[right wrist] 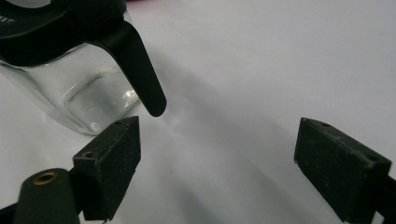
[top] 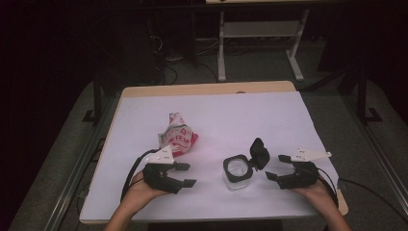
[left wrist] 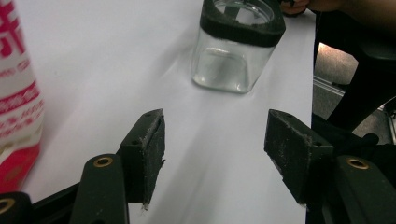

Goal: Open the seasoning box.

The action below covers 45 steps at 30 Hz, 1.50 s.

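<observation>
So the glass jar is sitting upright on the white counter, pretty much right between the two tools, near the person's edge. It's a squarish clear jar with a black collar around the mouth, and its black flip lid is standing open, hinged up on the side facing the right tool.

The left tool is hovering just left of the jar, with a clear gap of bare counter between them, not touching. In the left gripper view the jaws are standing wide apart with nothing between them, and the jar is showing straight ahead, a bit past the tips and slightly toward the right jaw. The left tool is basically pointing at it.

The right tool is sitting just right of the jar, closer than the left one. Its jaws are also spread open and gripping nothing. In the right gripper view, the jar is off to the upper left and the lid is hanging down just above the left jaw's tip; can't tell if it's actually touching or just overlapping in the shot. The right tool is mostly looking at empty counter.

There's also a crumpled red and white snack bag lying behind the left tool, well clear of the jar.
</observation>
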Motion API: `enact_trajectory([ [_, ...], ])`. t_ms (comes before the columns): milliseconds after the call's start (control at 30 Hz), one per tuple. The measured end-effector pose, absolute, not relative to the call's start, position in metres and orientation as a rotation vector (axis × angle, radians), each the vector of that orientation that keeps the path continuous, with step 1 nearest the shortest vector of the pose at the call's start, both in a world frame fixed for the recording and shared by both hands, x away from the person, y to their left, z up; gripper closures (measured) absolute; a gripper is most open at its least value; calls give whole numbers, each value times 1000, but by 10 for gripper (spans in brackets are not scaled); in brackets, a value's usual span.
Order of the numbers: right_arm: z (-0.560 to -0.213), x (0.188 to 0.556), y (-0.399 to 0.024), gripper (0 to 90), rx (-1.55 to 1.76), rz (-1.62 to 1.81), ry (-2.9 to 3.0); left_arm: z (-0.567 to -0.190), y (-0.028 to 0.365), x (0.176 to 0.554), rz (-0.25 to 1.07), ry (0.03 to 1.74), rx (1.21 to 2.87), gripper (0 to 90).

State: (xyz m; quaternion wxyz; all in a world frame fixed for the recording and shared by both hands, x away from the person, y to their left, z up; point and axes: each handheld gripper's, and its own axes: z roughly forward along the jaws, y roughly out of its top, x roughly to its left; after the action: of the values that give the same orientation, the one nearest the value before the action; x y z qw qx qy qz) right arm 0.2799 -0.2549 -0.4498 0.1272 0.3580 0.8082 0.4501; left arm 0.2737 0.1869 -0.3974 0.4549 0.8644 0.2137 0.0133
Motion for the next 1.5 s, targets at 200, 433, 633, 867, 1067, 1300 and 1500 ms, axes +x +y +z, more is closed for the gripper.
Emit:
enact_trajectory([
  [200,-450,280,-255,142,1041,1309,2349,-402,208,269,55,575,2122,380],
  [433,-450,279,-255,142,1040,1303,2350,-406,230,267,60,658,2113,377],
  [633,-450,280,-254,142,1044,1305,2354,-405,242,270,91,694,2095,346],
  [867,-450,280,-254,142,1046,1305,2352,-401,261,273,166,723,2068,347],
  [1067,-451,280,-254,142,1039,1302,2355,-398,271,278,208,736,2053,346],
  [1300,-451,280,-253,142,1043,1306,2353,-391,275,288,249,739,2033,342],
  [1500,-451,281,-254,142,1046,1308,2352,-384,274,301,272,733,2020,334],
])
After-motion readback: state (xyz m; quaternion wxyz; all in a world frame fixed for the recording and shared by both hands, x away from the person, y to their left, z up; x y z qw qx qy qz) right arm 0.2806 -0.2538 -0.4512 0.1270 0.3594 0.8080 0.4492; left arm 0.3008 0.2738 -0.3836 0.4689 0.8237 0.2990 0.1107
